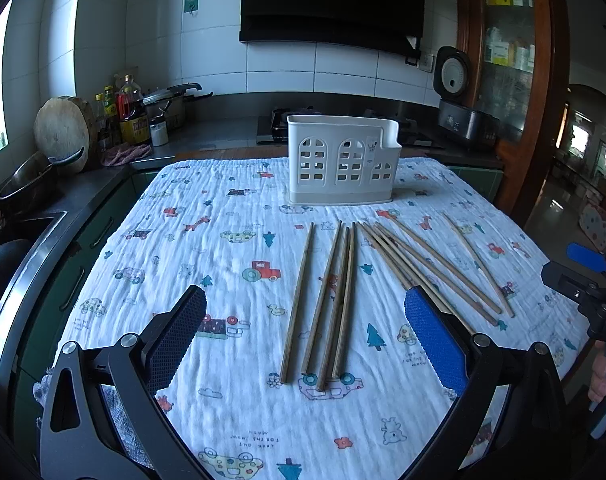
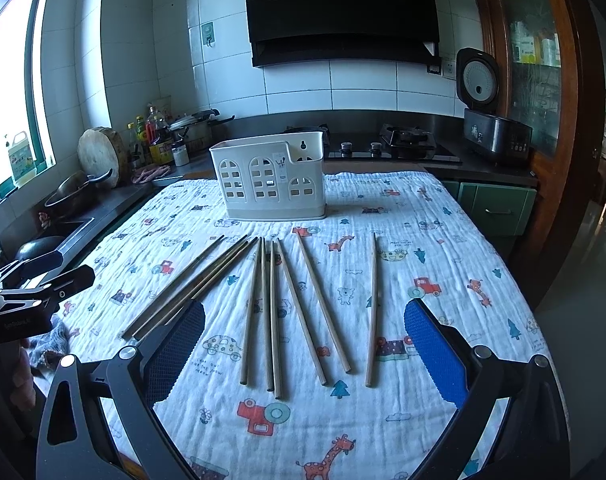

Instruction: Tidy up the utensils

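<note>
Several wooden chopsticks (image 1: 335, 300) lie loose on a patterned white cloth (image 1: 223, 264), fanned out in front of a white plastic utensil holder (image 1: 343, 160) that stands upright at the far side. They also show in the right wrist view (image 2: 271, 312), with the holder (image 2: 269, 180) behind them. My left gripper (image 1: 305, 344) is open and empty, held above the near ends of the left group of chopsticks. My right gripper (image 2: 305, 354) is open and empty above the near ends of the right group. Each gripper shows at the edge of the other's view.
The cloth covers a table (image 2: 483, 272). A dark counter runs behind and to the left with oil bottles (image 1: 133, 116), a pot (image 1: 171, 104), a round chopping board (image 1: 65, 132), a sink (image 1: 27, 224), a gas hob (image 2: 395, 144) and a rice cooker (image 2: 491, 128).
</note>
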A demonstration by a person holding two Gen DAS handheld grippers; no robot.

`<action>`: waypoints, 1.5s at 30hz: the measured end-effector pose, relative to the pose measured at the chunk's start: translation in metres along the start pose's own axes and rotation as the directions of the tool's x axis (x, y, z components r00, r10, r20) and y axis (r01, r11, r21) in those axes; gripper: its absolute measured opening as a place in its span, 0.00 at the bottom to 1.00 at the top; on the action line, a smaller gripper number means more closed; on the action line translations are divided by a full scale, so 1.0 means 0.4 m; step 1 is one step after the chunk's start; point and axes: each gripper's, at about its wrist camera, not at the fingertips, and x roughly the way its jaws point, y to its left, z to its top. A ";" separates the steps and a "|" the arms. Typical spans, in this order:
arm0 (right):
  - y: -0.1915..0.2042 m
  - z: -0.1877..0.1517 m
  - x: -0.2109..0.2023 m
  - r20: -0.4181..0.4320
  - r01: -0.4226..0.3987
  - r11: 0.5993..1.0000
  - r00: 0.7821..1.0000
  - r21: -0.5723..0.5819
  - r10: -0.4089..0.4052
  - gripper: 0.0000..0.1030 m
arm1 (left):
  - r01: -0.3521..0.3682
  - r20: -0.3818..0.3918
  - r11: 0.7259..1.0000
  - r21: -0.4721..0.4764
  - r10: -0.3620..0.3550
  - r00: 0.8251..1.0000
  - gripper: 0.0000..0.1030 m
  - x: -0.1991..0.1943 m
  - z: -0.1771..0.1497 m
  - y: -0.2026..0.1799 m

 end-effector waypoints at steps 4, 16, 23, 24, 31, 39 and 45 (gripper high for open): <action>0.002 0.000 0.002 0.000 -0.003 1.000 1.000 0.001 0.003 0.94 | -0.001 0.001 1.000 -0.002 0.001 1.000 0.95 0.004 -0.003 0.002; 0.004 -0.002 0.015 -0.010 0.003 1.000 1.000 -0.003 -0.003 0.94 | 0.001 -0.007 1.000 -0.005 -0.001 1.000 0.95 0.014 -0.005 0.005; -0.001 -0.003 0.029 -0.021 0.007 1.000 1.000 -0.005 -0.007 0.94 | -0.001 -0.004 1.000 -0.013 0.001 1.000 0.95 0.019 -0.002 0.013; -0.004 -0.004 0.031 -0.022 0.010 1.000 1.000 -0.005 -0.010 0.94 | 0.000 -0.004 1.000 -0.012 0.000 1.000 0.95 0.021 -0.002 0.013; -0.010 0.000 0.038 -0.022 0.014 1.000 1.000 -0.008 -0.014 0.94 | 0.006 -0.009 1.000 -0.015 -0.006 1.000 0.95 0.028 0.001 0.009; -0.022 0.011 0.059 -0.029 0.024 0.999 0.999 -0.031 -0.025 0.93 | 0.009 -0.018 1.000 0.010 -0.008 1.000 0.94 0.052 0.006 0.005; -0.044 0.010 0.085 -0.048 0.038 0.999 0.998 -0.039 -0.040 0.93 | 0.015 -0.043 1.000 0.017 -0.014 0.999 0.88 0.081 0.007 0.019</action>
